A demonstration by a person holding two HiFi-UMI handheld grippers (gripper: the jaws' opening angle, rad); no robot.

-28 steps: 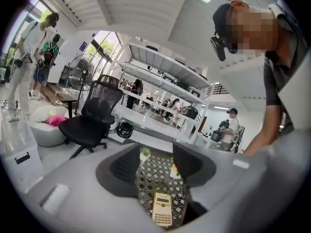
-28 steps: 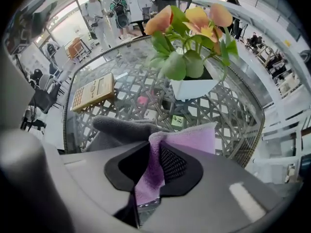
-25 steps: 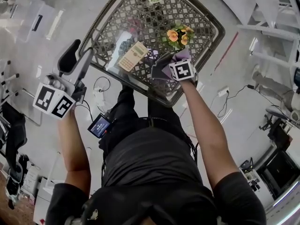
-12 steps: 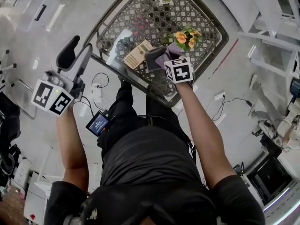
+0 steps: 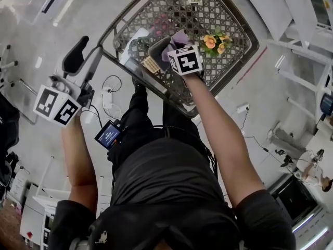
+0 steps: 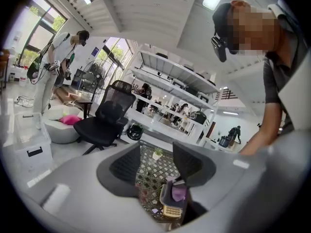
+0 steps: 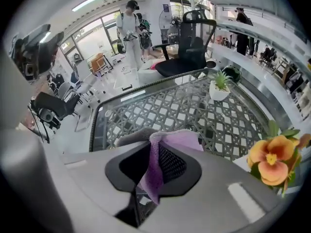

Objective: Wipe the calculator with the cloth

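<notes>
The right gripper has its jaws pinched tight on the purple cloth, a fold hanging below them as the rubbing face. It tips steeply down over the beige calculator, which lies near the lattice counter's front edge. The left gripper hangs off the counter, jaws wide and empty, probably ready to steady the calculator.

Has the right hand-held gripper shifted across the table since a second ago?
Yes. The right hand-held gripper, shut on the purple cloth, has moved left, away from the orange flowers, toward the calculator.
</notes>
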